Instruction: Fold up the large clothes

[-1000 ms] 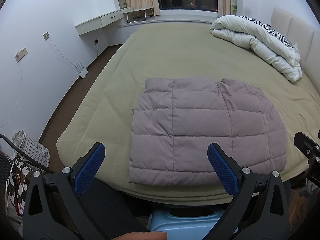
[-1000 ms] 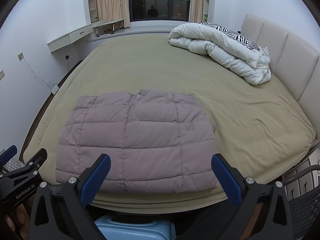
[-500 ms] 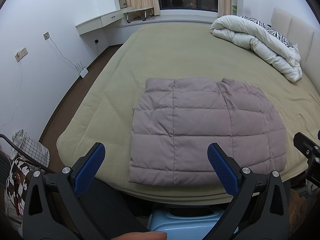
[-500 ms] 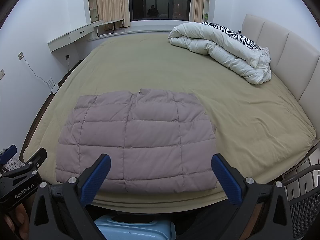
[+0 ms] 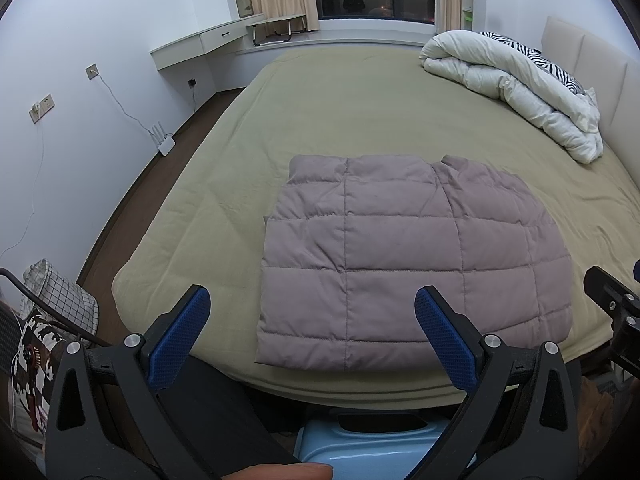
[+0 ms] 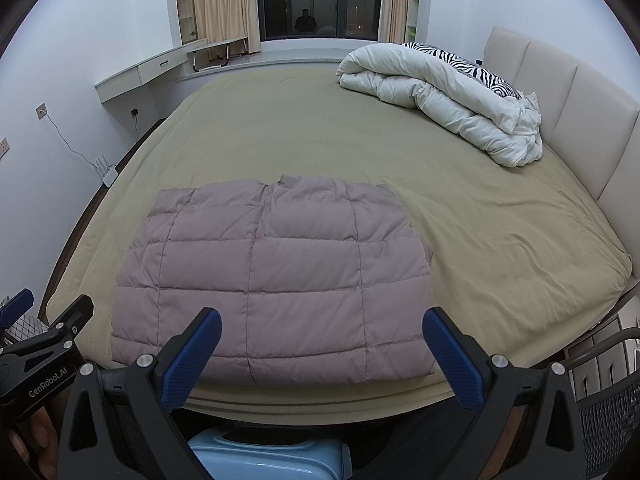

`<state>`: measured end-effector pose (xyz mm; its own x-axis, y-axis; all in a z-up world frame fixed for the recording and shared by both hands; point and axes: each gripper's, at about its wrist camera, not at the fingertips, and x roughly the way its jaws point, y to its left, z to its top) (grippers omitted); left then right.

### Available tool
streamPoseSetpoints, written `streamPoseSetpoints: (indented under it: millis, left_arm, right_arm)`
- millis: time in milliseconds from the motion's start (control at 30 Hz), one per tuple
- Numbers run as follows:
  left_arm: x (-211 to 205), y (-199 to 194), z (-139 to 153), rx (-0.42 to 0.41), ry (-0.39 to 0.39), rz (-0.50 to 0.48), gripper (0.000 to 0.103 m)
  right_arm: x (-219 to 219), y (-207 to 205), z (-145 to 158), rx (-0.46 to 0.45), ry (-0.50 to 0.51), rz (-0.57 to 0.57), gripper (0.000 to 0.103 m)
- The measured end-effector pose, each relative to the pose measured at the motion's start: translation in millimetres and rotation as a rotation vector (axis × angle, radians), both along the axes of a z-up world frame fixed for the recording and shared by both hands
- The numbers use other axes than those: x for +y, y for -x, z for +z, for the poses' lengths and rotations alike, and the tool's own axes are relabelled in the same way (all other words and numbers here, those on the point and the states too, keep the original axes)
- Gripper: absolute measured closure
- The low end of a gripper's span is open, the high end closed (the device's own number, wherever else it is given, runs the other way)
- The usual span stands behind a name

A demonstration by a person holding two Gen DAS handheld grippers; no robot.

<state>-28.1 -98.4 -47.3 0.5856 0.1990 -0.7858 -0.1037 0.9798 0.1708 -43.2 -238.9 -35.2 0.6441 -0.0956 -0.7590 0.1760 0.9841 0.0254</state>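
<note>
Bedroom setting: a large bed with an olive-tan cover fills both views, a padded headboard at the right edge, and a rolled white duvet with a zebra-print piece at upper right. A dark window with beige curtains occupies the top centre. The mauve quilted down jacket lies flat near the bed's front edge, in the lower centre of both frames, as a roughly square folded panel. The left gripper and right gripper both hang short of the bed edge with jaws spread wide, holding nothing and touching nothing. Assessment: the garment appears partly or nearly fully folded; whether a further halving remains cannot be confirmed. If so, each gripper should pinch one near corner through all layers, lift evenly, carry the hem over to the far edge and align the seams before release; the puffy fill will likely spring back, so pressing down is advisable. Legible writing: "GenRobot.AI" printed on the left gripper's body, at lower left of the right wrist view. No garment label is visible.
</note>
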Motion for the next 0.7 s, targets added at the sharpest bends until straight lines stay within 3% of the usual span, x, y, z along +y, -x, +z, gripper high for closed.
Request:
streamPoseSetpoints:
  millis: [700]
  left_arm:
    - [-1.5,3.7,-0.5,-0.007,0.011,-0.004,0.0]
  right_arm:
    - [0.5,3.1,-4.9,0.004,-0.005,0.003,0.0]
